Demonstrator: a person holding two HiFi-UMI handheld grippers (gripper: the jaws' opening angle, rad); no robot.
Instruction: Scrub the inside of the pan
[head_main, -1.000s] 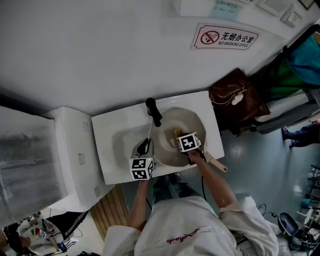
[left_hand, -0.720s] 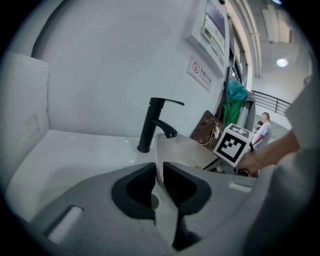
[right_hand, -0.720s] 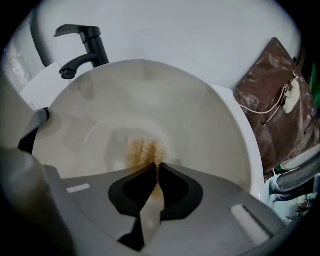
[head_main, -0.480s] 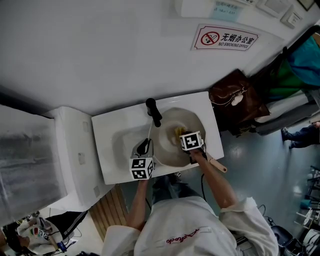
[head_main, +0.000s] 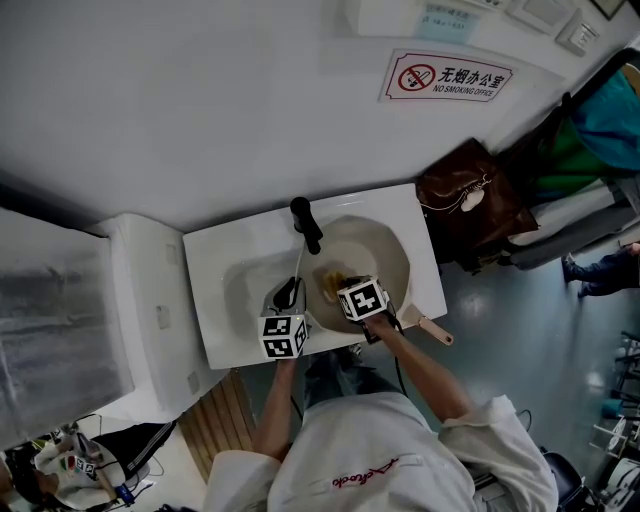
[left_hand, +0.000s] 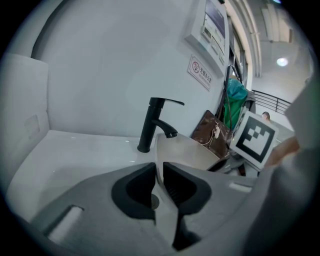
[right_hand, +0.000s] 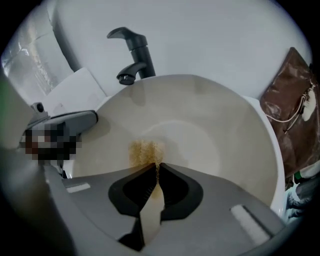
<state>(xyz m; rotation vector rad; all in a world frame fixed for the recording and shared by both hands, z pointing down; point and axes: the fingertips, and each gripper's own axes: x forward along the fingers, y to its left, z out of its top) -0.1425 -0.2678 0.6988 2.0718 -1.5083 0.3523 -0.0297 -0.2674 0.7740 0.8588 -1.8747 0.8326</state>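
Observation:
A pale, beige pan stands tilted in the white sink, its handle sticking out over the front edge. My left gripper is shut on the pan's left rim, a thin edge between the jaws. Inside the pan my right gripper is shut on a yellow-brown scrub pad, which presses on the pan's inner wall near its left side. In the left gripper view, the right gripper's marker cube shows beyond the pan.
A black faucet rises behind the pan's left edge, with its spout over the rim. A brown bag stands right of the sink. A white wall runs behind it, and a white unit stands at the left.
My right gripper has slid the pad leftward and nearer across the inside of the pan. The left gripper has stayed on the rim.

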